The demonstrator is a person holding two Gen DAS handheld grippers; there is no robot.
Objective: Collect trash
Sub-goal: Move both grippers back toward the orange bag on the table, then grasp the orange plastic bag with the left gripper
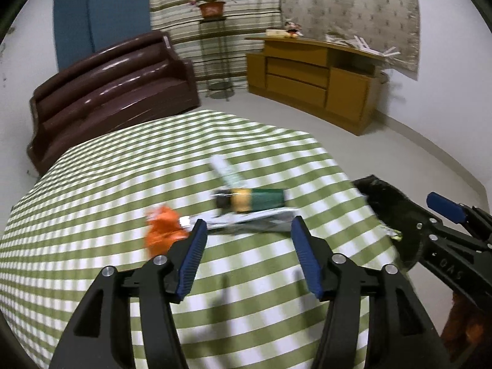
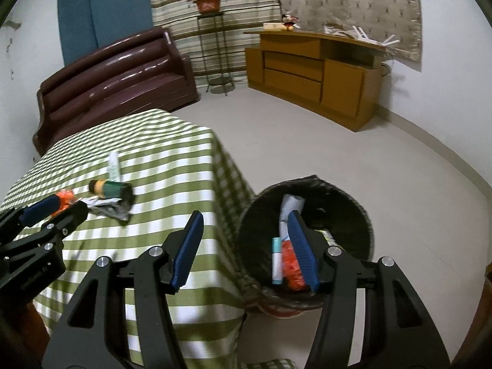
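Scattered trash (image 1: 246, 212), orange wrapper, green tube, silvery packet, near the green-checked table's (image 1: 107, 184) right edge, round black bin (image 2: 307, 233) beside that edge holding discarded pieces, left gripper (image 1: 247, 229) and right gripper (image 2: 244, 220) spread, empty.

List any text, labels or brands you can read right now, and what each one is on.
"SVO": raised letters on the right gripper body, seen sideways in the left wrist view; possibly part of a longer mark.
Left gripper body: small print, too blurred to read.
Green can, white tube, flat wrapper: print blurred, unreadable.
Items in the bin: no legible text.
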